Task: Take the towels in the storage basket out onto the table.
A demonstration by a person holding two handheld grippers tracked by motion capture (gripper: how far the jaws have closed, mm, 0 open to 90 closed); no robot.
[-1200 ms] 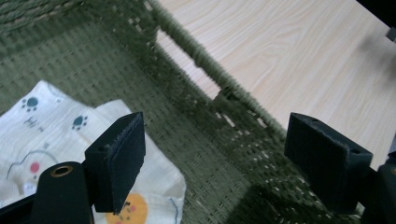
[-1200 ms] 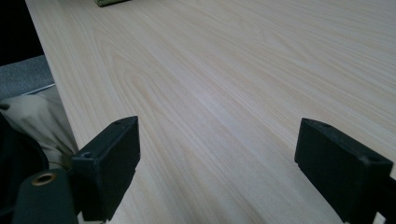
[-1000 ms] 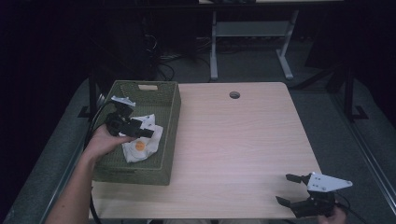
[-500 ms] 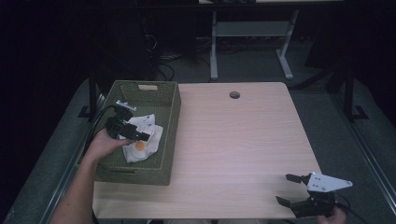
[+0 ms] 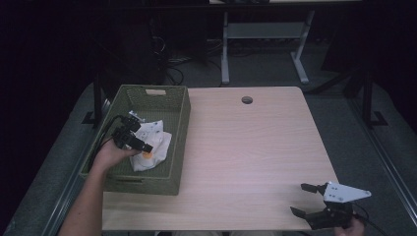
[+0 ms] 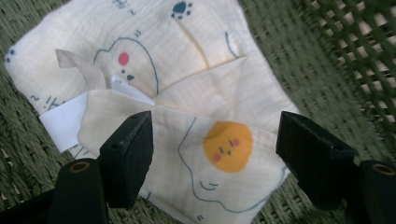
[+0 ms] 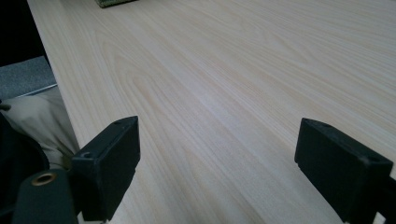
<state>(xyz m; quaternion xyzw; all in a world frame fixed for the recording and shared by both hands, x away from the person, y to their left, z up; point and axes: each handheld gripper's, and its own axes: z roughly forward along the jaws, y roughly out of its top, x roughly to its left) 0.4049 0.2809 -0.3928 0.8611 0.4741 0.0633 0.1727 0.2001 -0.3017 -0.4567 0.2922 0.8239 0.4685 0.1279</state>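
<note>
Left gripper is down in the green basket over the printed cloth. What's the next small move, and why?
Probably lower a touch more, then close. The left gripper, whose fingers have just been closing, is open and straddles the folded corner of the cloth with the orange face print. The fingers do not look pressed on the fabric yet. The cloth lies flat on the basket floor, so closing now might miss it.

One basket [image 5: 178, 118], one cloth [image 5: 156, 142] (printed) — two grippers.

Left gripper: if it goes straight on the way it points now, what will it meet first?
Most likely the folded cloth in the green basket. The left gripper points down at it, jaws open and just closing, the yellow face print between them; whether it touches is unclear.
</note>
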